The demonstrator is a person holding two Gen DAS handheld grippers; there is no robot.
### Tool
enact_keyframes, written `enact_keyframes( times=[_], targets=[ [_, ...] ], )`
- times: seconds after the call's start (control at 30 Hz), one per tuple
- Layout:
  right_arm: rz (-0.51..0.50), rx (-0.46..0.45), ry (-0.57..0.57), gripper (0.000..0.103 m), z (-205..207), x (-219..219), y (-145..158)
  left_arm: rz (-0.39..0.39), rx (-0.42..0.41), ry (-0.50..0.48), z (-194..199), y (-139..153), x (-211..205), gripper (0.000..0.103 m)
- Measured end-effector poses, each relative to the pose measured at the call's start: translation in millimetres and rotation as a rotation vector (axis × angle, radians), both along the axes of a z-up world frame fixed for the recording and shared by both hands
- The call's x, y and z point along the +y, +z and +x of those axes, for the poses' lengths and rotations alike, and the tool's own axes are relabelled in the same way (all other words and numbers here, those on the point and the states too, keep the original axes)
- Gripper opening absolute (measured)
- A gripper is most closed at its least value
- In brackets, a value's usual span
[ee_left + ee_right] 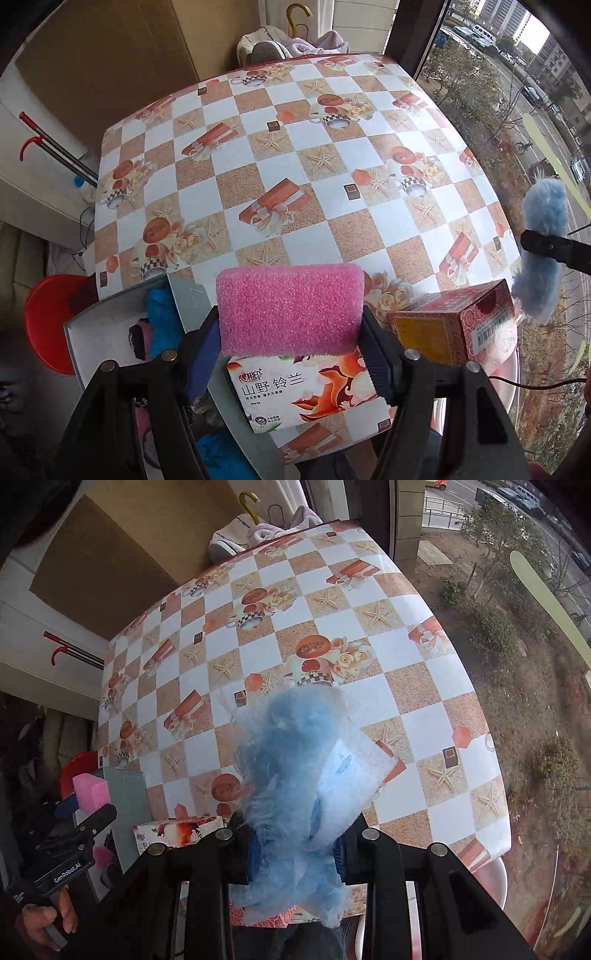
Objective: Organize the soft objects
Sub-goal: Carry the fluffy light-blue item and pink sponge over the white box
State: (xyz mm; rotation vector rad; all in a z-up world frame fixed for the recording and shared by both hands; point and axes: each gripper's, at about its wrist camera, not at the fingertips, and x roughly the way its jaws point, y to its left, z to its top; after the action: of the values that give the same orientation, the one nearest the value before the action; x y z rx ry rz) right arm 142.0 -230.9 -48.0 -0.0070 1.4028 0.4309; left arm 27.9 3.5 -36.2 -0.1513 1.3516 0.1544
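My left gripper (pixel 291 343) is shut on a pink sponge (pixel 290 310) and holds it above the table's near edge, over a tissue pack (pixel 306 391). The sponge also shows in the right wrist view (pixel 91 792). My right gripper (pixel 295 843) is shut on a fluffy blue cloth (pixel 291 775), held above the table; it shows at the right in the left wrist view (pixel 541 254). A grey open box (pixel 110 328) at the near left holds blue and pink soft items.
The checkered table (pixel 280 177) fills the middle. A red and yellow carton (pixel 458 328) stands at the near right. A red stool (pixel 48 325) is left of the box. A window runs along the right side. Cardboard leans at the back left.
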Motion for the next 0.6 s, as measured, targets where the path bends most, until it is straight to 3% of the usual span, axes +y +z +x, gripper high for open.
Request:
enact_keyframes(
  times=[0.33,0.6],
  targets=[
    [-0.015,-0.002,-0.003,0.032,-60.8,-0.8,17.1,-0.02,-0.005,0.006,-53.8,7.2,6.3,0.073],
    [0.005,-0.021,0.136,0.032,-104.8,48.6,28.9,-0.027,-0.008,0.058,-84.8,7.6,25.7,0.073]
  ],
)
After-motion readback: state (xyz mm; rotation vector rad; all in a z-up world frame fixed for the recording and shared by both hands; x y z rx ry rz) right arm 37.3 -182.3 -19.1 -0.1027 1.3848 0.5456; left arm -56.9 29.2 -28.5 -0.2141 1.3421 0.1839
